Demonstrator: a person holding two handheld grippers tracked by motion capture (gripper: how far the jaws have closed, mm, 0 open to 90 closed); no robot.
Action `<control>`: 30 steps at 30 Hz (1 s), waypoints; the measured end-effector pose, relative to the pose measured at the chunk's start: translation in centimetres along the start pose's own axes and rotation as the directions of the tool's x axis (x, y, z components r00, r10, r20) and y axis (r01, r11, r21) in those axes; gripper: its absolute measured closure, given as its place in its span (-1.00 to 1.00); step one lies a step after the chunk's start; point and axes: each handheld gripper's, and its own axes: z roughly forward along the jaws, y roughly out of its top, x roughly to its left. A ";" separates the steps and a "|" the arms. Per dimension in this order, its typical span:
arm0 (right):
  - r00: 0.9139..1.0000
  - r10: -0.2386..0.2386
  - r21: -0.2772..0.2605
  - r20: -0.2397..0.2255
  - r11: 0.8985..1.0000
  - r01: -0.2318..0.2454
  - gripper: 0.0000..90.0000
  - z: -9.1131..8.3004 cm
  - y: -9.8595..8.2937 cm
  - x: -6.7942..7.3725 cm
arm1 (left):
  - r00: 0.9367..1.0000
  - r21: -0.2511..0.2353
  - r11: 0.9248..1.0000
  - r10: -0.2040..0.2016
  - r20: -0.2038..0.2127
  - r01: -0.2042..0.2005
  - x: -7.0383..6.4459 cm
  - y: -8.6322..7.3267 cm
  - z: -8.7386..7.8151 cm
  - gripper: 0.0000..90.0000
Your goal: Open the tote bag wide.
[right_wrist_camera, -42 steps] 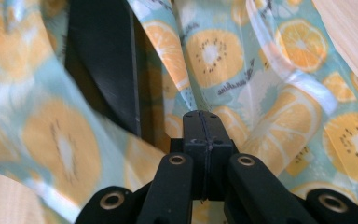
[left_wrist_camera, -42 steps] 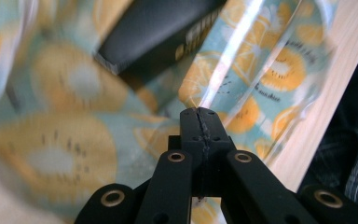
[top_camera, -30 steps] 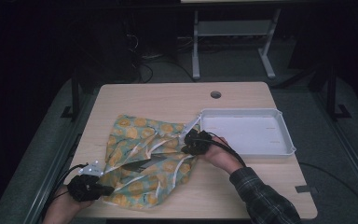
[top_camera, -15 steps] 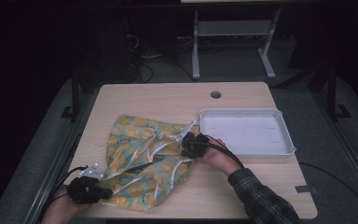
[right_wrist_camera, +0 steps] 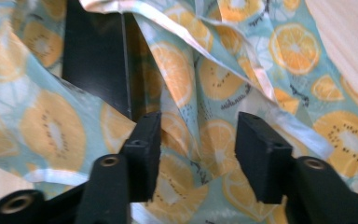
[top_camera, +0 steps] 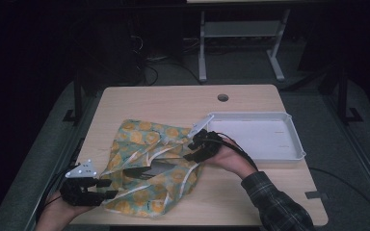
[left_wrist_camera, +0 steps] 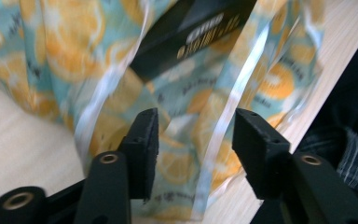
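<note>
Fruit-print bag (top_camera: pixel 147 166) is lying open on table (top_camera: pixel 173 98), dark box (top_camera: pixel 147 170) sitting inside. Both grippers, left (top_camera: pixel 107 188) and right (top_camera: pixel 189 152), are gaping, grasping nothing. White tray (top_camera: pixel 296 144) is sitting alongside.

Cloth (top_camera: pixel 144 163): teal ground printed with orange citrus slices and kiwi-like slices with dark seeds, pale whitish edging. Box (top_camera: pixel 147 171) in its folds: black, with light lettering seen in the left gripper view. Tray (top_camera: pixel 296 149): white. Table (top_camera: pixel 173 101): light wood grain. Sleeve (top_camera: pixel 279 207): dark plaid. Both grippers' jaws: black.
</note>
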 end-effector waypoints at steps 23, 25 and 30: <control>0.960 -0.190 -0.071 -0.205 0.981 0.179 0.00 0.1 1.9 2.9 | 0.995 -0.081 0.995 0.057 -0.082 -0.063 2.1 6.7 0.8 -0.12; 0.954 -0.203 -0.060 -0.221 0.979 0.194 -0.01 0.5 1.9 3.2 | 0.994 -0.057 0.996 0.064 -0.083 -0.069 2.5 7.1 1.4 -0.10; 0.946 -0.232 -0.025 -0.225 0.972 0.232 0.09 1.1 1.7 3.4 | 0.995 -0.015 0.997 0.074 -0.064 -0.075 3.2 7.5 3.1 0.15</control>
